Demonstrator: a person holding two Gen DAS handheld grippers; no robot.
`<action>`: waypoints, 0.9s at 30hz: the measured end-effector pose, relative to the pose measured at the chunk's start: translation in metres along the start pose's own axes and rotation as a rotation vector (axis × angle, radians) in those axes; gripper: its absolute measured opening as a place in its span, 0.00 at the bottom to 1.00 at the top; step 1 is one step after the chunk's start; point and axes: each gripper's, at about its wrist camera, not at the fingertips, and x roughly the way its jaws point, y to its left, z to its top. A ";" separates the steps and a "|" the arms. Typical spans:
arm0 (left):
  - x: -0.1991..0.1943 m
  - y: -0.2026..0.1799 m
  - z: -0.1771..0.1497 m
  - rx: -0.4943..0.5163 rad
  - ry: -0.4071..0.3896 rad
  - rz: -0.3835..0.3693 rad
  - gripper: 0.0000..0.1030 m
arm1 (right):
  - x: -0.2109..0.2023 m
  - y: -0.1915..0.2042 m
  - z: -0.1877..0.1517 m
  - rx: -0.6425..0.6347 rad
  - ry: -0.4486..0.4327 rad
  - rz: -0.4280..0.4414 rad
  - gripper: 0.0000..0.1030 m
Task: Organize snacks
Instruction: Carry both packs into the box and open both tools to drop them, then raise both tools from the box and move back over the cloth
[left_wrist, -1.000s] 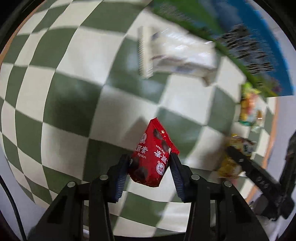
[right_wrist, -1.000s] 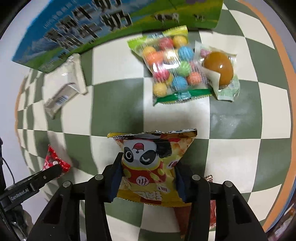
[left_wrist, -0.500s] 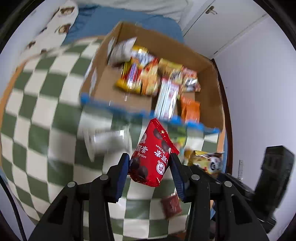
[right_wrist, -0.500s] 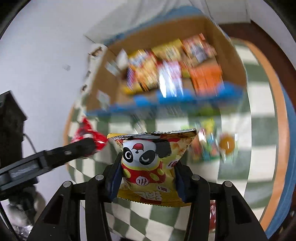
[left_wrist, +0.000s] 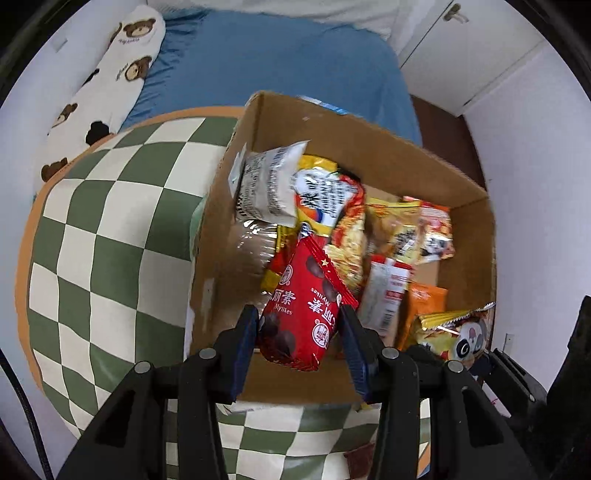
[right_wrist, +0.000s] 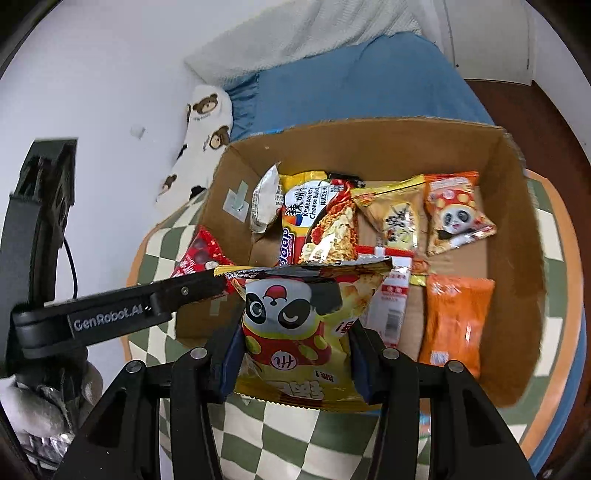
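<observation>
Two grippers, both loaded, over the open cardboard box (left_wrist: 369, 147) on the green-and-cream checkered table (left_wrist: 110, 229). Box floor is already crowded: a noodle pack (right_wrist: 317, 218), a white pouch (right_wrist: 264, 203), a yellow snack bag (right_wrist: 399, 218), an orange panda packet (right_wrist: 454, 218), a plain orange bag (right_wrist: 454, 321), and a white-and-red stick pack (right_wrist: 391, 299); bare cardboard shows only at the near left corner. Blue bed (left_wrist: 280, 62) and bear-print pillow (left_wrist: 110, 81) lie behind the table.

Left gripper (left_wrist: 301, 336) is clamped on a red chocolate pouch (left_wrist: 306, 310), tilted, glossy, white characters, hanging above the box's near edge. Right gripper (right_wrist: 295, 363) pinches a yellow panda snack bag (right_wrist: 295, 325), upright, foil top seam uppermost, at the box's near wall. Left gripper's finger crosses just in front of that bag in the right wrist view.
</observation>
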 end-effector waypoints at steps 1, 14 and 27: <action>0.005 0.002 0.004 0.000 0.011 0.007 0.41 | 0.006 0.001 0.002 -0.003 0.009 0.001 0.50; 0.029 0.009 0.011 0.021 0.029 0.080 0.74 | 0.053 -0.011 0.006 0.007 0.133 -0.011 0.79; 0.023 -0.004 -0.015 0.082 -0.069 0.165 0.74 | 0.026 -0.049 -0.013 0.042 0.062 -0.227 0.95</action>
